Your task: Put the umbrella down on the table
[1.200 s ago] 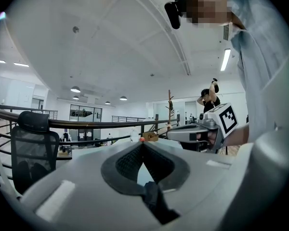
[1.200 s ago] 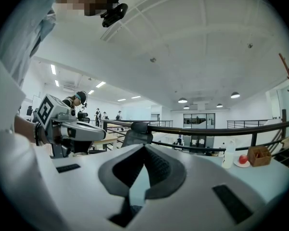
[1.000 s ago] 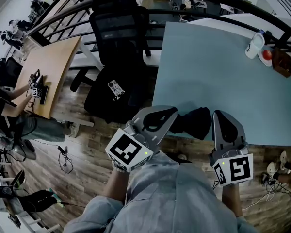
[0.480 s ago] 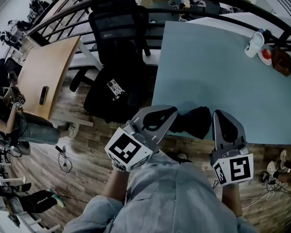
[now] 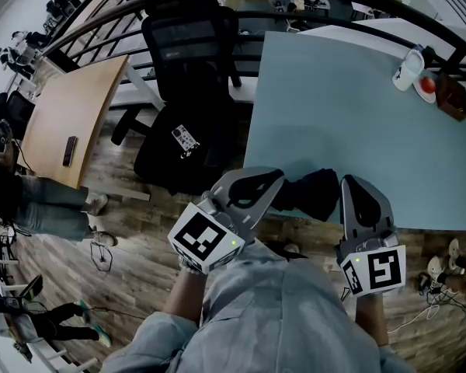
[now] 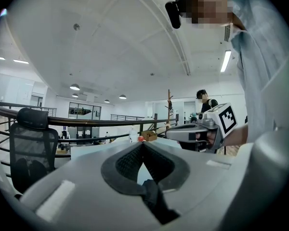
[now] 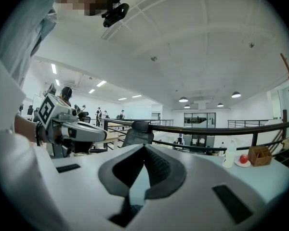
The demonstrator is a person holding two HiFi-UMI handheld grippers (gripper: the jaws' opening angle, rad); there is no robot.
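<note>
A folded black umbrella (image 5: pixel 314 193) lies at the near edge of the pale blue table (image 5: pixel 334 107), between my two grippers. My left gripper (image 5: pixel 276 180) is shut, its tip against the umbrella's left end. In the left gripper view the jaws (image 6: pixel 143 144) meet, and a bit of black umbrella fabric (image 6: pixel 153 198) is pinched low between them. My right gripper (image 5: pixel 349 185) stands just right of the umbrella. In the right gripper view it (image 7: pixel 144 146) is shut with nothing in it. Both grippers point almost level over the table edge.
At the table's far right stand a white bottle (image 5: pixel 408 70), a red fruit on a plate (image 5: pixel 427 88) and a brown box (image 5: pixel 450 99). A black office chair (image 5: pixel 190 45) stands left of the table, a wooden desk (image 5: pixel 70 115) further left, with railings behind.
Both grippers and the umbrella stay where they were. A person at the wooden desk on the left has moved away from it.
</note>
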